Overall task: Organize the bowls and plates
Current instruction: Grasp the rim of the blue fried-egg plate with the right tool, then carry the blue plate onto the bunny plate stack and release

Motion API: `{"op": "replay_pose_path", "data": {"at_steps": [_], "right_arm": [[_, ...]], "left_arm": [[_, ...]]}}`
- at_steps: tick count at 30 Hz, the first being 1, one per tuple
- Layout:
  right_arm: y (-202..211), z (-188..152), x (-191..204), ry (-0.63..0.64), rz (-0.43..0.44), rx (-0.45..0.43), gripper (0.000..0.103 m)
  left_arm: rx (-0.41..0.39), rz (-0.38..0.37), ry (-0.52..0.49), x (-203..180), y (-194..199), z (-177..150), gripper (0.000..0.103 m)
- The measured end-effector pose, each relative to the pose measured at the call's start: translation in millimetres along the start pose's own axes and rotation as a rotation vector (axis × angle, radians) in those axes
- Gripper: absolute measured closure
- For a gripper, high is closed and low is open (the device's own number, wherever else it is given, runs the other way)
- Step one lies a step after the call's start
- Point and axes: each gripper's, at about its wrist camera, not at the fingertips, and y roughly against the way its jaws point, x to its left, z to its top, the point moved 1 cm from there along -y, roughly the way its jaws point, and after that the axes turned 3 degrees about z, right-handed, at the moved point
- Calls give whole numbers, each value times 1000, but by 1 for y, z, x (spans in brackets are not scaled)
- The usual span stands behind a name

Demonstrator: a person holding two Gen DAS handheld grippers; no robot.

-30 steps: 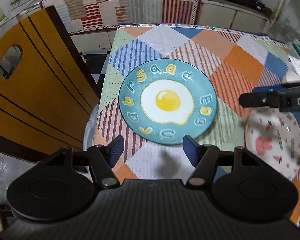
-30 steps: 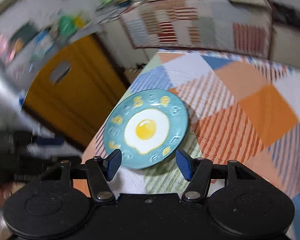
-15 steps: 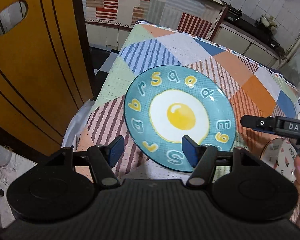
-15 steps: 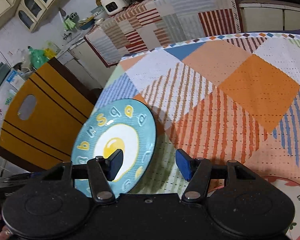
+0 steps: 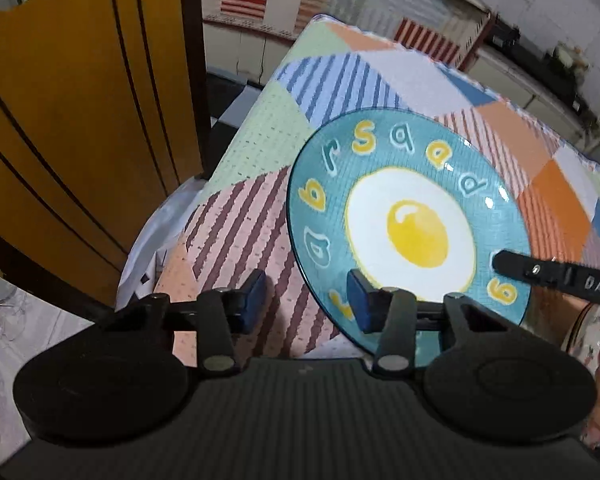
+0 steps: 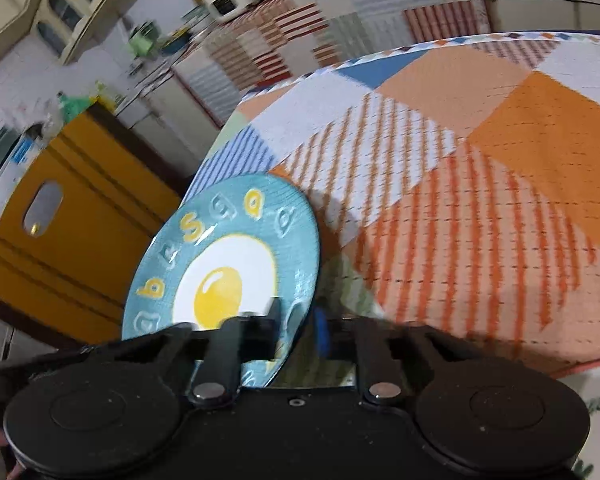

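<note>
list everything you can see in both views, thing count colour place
egg plate: 1, teal with a fried-egg print and yellow and teal letters, tilted up off the tablecloth with its rim between the right gripper's fingers
second plate: 1, white with small pink marks, at the table's right edge, mostly hidden
tablecloth: 1, patchwork of orange, blue, green and striped squares, covering the table
chair back: 1, yellow-brown wood with an oval cutout, left of the table
counter cloth: 1, striped patchwork, on the counter behind
left gripper: 1, black with blue pads, open, near the plate's near rim
right gripper: 1, black, shut on the plate's rim
</note>
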Motion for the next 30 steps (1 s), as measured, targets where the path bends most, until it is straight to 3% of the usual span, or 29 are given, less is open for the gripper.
{"op": "replay_pose_path", "data": {"at_steps": [3,7,9,14,22,30], "right_arm": [[0,-2,1,7,-7,-9,88],[-3,-1,-3,-6,-1,-6,88],[-5,0,-4,-5,4,-6,89],[-5,-1,7,81,-19,21,86],[30,-6,20,175,16,3,84],[97,-22,39,232,14,-51,83]], "left_arm": [[4,-25,-7,-2,-2,1,72],[-5,-17,15,-2,-3,1,74],[-21,-30,2,-4,-3,0,81],[-60,-17,18,-4,2,-3,81],[-88,-33,-73,-16,47,-8,82],[-123,-85,-151,-38,111,-26,81]]}}
